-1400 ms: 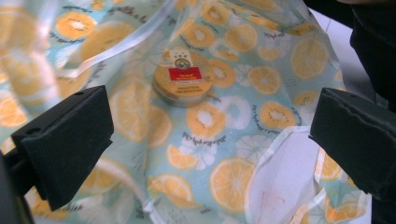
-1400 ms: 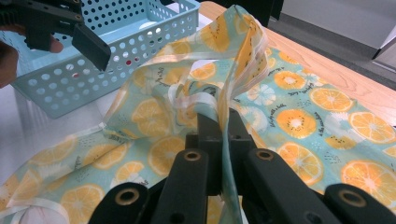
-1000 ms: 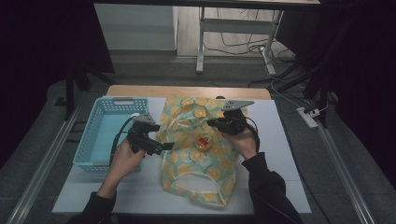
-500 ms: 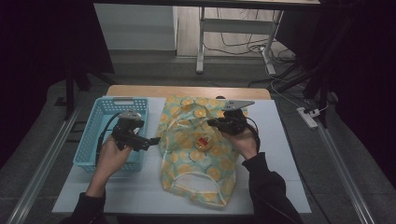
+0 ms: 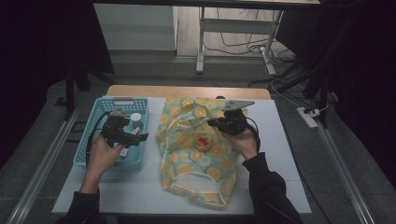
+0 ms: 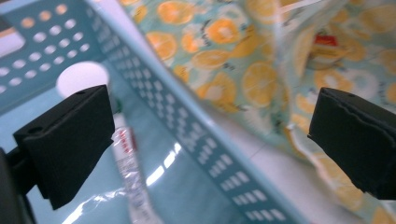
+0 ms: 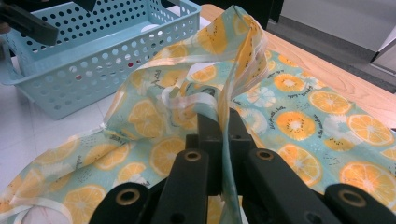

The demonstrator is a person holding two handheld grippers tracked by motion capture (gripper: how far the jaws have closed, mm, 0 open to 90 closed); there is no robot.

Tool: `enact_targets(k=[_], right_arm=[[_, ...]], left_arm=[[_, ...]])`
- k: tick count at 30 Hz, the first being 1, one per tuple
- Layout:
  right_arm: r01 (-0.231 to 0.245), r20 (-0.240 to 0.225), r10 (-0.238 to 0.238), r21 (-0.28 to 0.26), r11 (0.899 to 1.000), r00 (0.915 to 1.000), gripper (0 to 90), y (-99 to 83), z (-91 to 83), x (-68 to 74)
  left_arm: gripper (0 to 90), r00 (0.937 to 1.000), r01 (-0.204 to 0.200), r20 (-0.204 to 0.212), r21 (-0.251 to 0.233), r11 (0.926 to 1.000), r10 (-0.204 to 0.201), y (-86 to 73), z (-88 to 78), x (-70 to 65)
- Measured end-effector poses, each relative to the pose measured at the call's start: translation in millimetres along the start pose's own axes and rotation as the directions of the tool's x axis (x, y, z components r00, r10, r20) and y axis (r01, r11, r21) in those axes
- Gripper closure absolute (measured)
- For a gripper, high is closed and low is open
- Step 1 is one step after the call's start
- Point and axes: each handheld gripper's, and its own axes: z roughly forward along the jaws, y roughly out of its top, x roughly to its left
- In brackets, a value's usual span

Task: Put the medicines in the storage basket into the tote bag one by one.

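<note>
The orange-print bag (image 5: pixel 196 154) lies at frame centre, long axis top to bottom, mouth toward the bottom edge. The right gripper (image 5: pixel 219 123) pinches its fabric. The left gripper (image 5: pixel 140 137), jaws wide and empty, has shifted left over the blue basket (image 5: pixel 93 140).

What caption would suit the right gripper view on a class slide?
Right gripper shut on the rim of an orange-print bag, lifting it beside a blue basket.

A white table top with a light wooden far edge (image 5: pixel 187 91) is sitting on a grey floor (image 5: pixel 37 154), while a white metal stand (image 5: pixel 201 42), black tangled cables (image 5: pixel 243 44) and a white power strip (image 5: pixel 309 117) are lying in the dim room behind it.
</note>
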Motion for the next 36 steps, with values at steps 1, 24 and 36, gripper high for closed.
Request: enact_targets(k=[1,24,36], right_arm=[[0.0,0.0,0.0,0.0,1.0,1.0,89.2,0.0,0.0,-0.1],[0.003,-0.004,-0.003,-0.002,1.0,1.0,89.2,-0.1,0.6,0.4],[0.005,-0.005,-0.005,-0.002,1.0,1.0,89.3,0.1,1.3,1.6]], left_arm=[[0.5,0.9999,0.006,-0.012,0.006,1.0,-0.006,-1.2,0.7,2.5],[0.0,0.9908,0.106,-0.11,0.261,0.9595,-0.079,-20.1,41.6,42.0],[14.3,0.9873,0.124,-0.14,0.389,0.9131,-0.074,-25.1,59.2,43.9]])
